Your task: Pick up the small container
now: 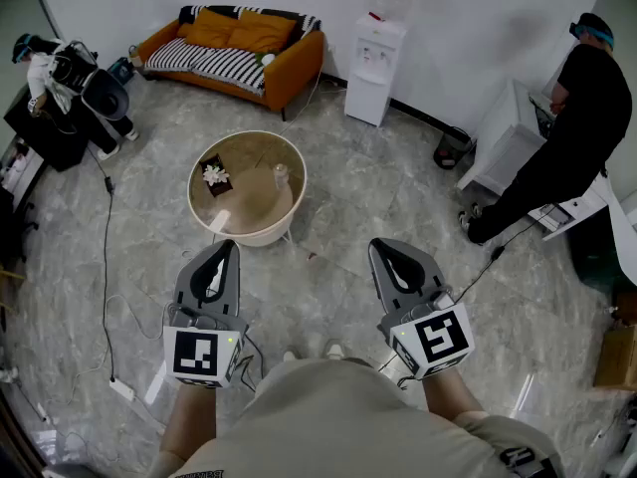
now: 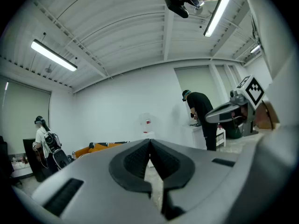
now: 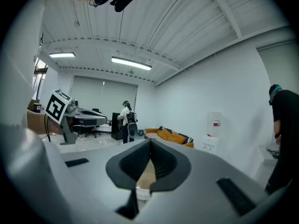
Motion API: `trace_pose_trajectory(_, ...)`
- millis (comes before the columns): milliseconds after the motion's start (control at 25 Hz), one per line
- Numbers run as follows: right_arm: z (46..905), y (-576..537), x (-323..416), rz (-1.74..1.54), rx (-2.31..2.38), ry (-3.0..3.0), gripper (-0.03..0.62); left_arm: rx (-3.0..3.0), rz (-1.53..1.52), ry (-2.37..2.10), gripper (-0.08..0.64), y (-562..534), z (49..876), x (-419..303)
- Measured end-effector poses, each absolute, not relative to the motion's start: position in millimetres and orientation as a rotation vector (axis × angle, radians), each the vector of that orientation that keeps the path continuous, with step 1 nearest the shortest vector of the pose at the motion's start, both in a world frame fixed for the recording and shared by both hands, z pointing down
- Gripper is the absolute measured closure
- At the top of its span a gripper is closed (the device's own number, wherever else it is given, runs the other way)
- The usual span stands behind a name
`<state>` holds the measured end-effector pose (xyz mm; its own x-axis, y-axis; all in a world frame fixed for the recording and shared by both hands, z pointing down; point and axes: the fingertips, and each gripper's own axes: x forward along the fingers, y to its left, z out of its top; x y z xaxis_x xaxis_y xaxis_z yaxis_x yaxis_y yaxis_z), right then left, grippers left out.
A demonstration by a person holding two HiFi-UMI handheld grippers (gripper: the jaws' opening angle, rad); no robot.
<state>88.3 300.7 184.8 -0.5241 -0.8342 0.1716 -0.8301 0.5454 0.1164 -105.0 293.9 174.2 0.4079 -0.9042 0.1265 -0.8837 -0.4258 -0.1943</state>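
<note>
Currently left gripper (image 1: 227, 252) and right gripper (image 1: 382, 251) jaws are shut, empty; I'd approach the bench (image 1: 251, 233) at 11 o'clock, opening before the small container (image 1: 281, 175).

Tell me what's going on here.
A person stands holding a grey two-jaw gripper in each hand. The left gripper and the right gripper are both shut and empty, held out above the grey marble floor. Ahead is a round cream coffee table with a tan top, where a small clear container sits untouched. Nothing has been picked up yet. Another person in black is busy at the right.
</note>
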Motion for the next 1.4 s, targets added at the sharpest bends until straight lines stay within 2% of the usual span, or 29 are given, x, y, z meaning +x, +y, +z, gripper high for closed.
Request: trace_pose_trajectory(1400,226,297,175,0.086,1.339,-2.642,0.595,-2.525,-0.407,1.678,0.554,294,204,-13)
